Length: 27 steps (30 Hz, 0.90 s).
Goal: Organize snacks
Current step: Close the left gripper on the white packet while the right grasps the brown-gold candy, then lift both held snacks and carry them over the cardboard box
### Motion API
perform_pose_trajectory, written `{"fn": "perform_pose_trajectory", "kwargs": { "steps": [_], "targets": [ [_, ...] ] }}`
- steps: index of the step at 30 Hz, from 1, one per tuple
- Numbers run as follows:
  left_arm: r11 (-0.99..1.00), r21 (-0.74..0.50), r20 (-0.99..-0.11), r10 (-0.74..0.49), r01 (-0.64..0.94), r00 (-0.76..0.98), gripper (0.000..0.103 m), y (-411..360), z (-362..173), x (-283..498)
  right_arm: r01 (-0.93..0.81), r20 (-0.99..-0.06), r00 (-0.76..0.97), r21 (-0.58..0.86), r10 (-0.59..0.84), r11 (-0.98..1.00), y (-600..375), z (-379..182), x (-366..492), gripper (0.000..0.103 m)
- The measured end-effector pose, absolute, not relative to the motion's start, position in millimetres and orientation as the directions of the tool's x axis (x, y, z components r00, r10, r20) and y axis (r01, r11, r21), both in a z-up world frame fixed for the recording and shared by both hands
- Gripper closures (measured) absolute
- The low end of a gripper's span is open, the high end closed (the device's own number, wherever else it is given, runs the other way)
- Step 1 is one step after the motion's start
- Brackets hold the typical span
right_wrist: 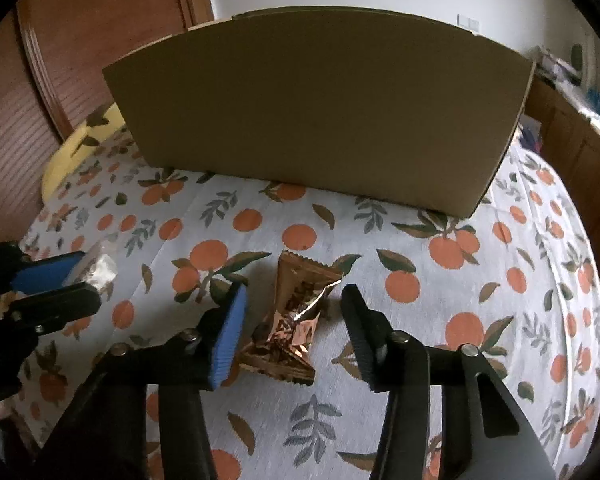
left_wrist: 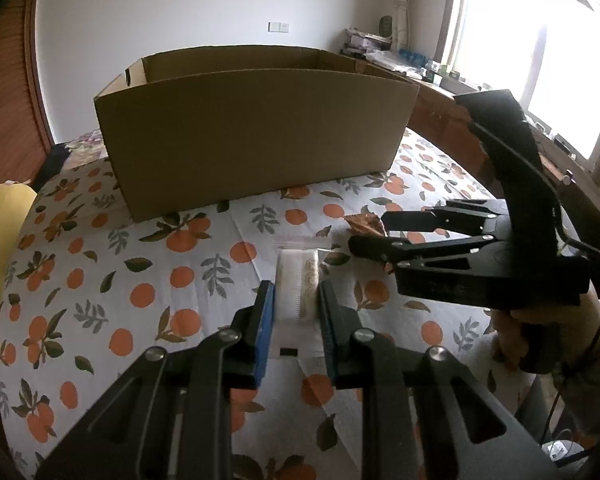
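A clear-wrapped white snack lies on the orange-print cloth. My left gripper has closed its jaws on both sides of it; it also shows at the left of the right wrist view. A shiny brown snack packet lies on the cloth between the open jaws of my right gripper, which do not touch it. In the left wrist view the right gripper is at the right, over the brown packet. An open cardboard box stands behind both snacks; it also shows in the right wrist view.
A yellow cushion lies at the left edge of the bed. A wooden wardrobe stands at the left, and a wooden desk with clutter sits under the window at the right.
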<state>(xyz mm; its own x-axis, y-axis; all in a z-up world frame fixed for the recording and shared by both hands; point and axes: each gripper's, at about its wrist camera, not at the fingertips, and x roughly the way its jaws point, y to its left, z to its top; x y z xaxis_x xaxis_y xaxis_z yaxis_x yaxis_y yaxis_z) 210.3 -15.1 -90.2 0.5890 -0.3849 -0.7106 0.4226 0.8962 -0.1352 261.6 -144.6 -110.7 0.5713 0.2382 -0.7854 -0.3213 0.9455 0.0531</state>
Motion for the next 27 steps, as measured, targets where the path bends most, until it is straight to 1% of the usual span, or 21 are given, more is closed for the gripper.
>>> {"fn": "perform_pose_trajectory", "kwargs": {
  "steps": [2,3,4,5,7,12,20,27],
  "targets": [
    [0.897,-0.138,-0.711,-0.385,0.42,0.589,0.083,-14,-90,210,-0.323,-0.789,0.571,0.038,0.227,0.946,-142,-111,263,0.062],
    [0.898,-0.138,-0.71,-0.384,0.418,0.59,0.083,-14,-90,209,-0.32,-0.792,0.575,0.01,0.203,0.947,-140,-112,263,0.067],
    [0.898,-0.139,-0.71,-0.384,0.417,0.59,0.083,-14,-90,209,-0.322,-0.791,0.584,-0.023,0.18,0.947,-137,-113,261,0.069],
    [0.899,-0.141,-0.71,-0.384,0.416,0.59,0.083,-13,-90,209,-0.325,-0.79,0.587,-0.03,0.177,0.945,-136,-113,261,0.07],
    [0.899,-0.144,-0.708,-0.386,0.414,0.592,0.083,-13,-90,207,-0.33,-0.792,0.584,-0.03,0.179,0.944,-136,-113,259,0.078],
    [0.9,-0.14,-0.71,-0.382,0.414,0.592,0.083,-15,-90,204,-0.331,-0.787,0.589,-0.025,0.185,0.943,-140,-113,254,0.084],
    [0.902,-0.135,-0.697,-0.381,0.411,0.607,0.083,-16,-84,191,-0.314,-0.769,0.593,0.049,0.237,0.948,-157,-109,236,0.084],
    [0.901,-0.133,-0.672,-0.388,0.413,0.631,0.083,-15,-67,176,-0.314,-0.733,0.627,0.073,0.265,0.947,-170,-84,213,0.084]
  ]
}}
